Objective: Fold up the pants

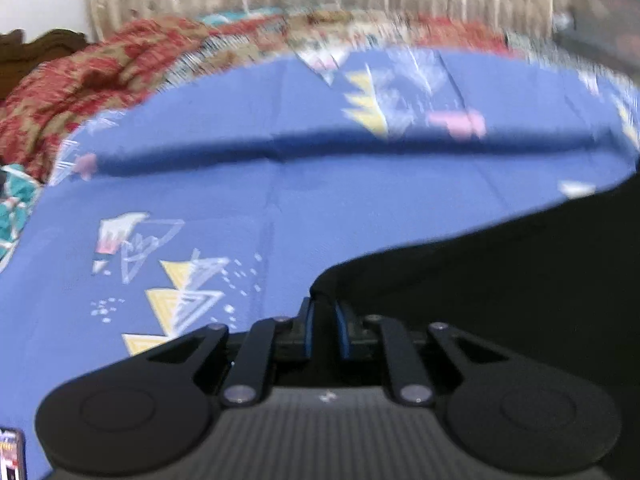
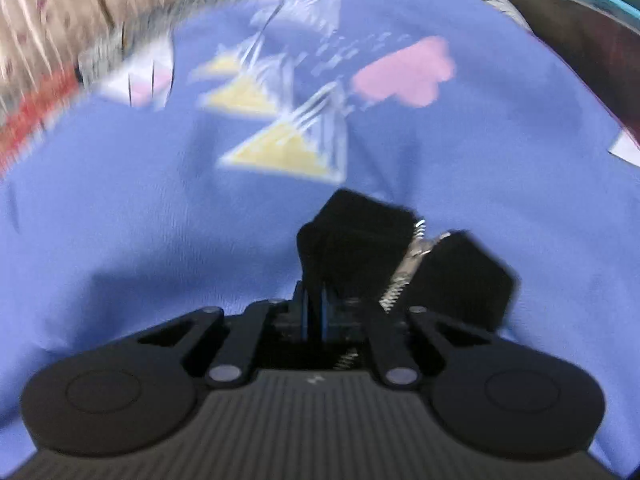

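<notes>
Pants [image 1: 500,300], black, lie on a blue patterned sheet [image 1: 240,184], and both grippers have them by an edge. In the left wrist view the left gripper [image 1: 323,320] is pinched nearly shut on a thin corner of the dark cloth, which spreads away to the right of the frame. In the right wrist view the right gripper [image 2: 316,312] is likewise nearly closed on black fabric [image 2: 352,232] at the fly end, where the open zipper [image 2: 404,272] shows its metal teeth just beside the pads.

Risks, as I judge them:

- Both grips look shallow, taking only the very edge. A quick lift or a pull between the two hands could slide the cloth out of one pinch, and the pants would drop crooked.
- The right jaws sit close to the zipper. If teeth sit partly under a pad, the hold is uneven and may slip, or the zipper may snag.
- The cloth is limp and dark, so layers are hard to tell apart. One gripper may hold a single layer, and the fold would then come out twisted.
- Dragging low could rumple the sheet and pull it along.
- Both views are blurred, so exactly how much cloth sits between the pads cannot be told.
</notes>
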